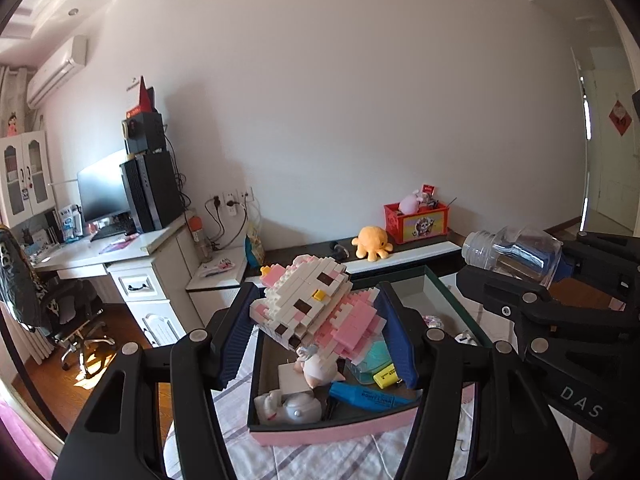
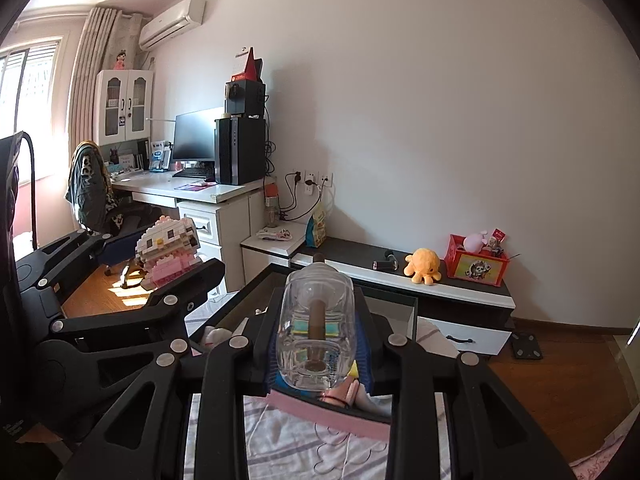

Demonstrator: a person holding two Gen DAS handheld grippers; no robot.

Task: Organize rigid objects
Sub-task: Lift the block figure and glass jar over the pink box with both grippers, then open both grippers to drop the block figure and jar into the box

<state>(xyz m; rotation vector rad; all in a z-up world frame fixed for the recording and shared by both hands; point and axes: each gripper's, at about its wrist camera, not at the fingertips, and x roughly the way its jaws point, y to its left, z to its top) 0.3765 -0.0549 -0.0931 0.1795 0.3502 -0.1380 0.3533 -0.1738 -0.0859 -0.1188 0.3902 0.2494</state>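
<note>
A pink-and-white block cat figure [image 1: 316, 304], tilted, hangs above the pink-rimmed box [image 1: 332, 432]; a clear jar [image 2: 318, 328] (lying sideways) hovers over its right end.

Bedroom interior, reference landmark: white desk [image 2: 192, 190].

A plain white wall [image 2: 440, 100] runs behind the desk. A monitor [image 2: 196, 138] and a black computer tower [image 2: 240, 150] stand on the desk. An air conditioner [image 2: 172, 22] is mounted above it; a window [image 2: 28, 80] with curtains lies to its left. A low cabinet [image 2: 400, 280] extends right of it over wood flooring [image 2: 552, 380].
</note>
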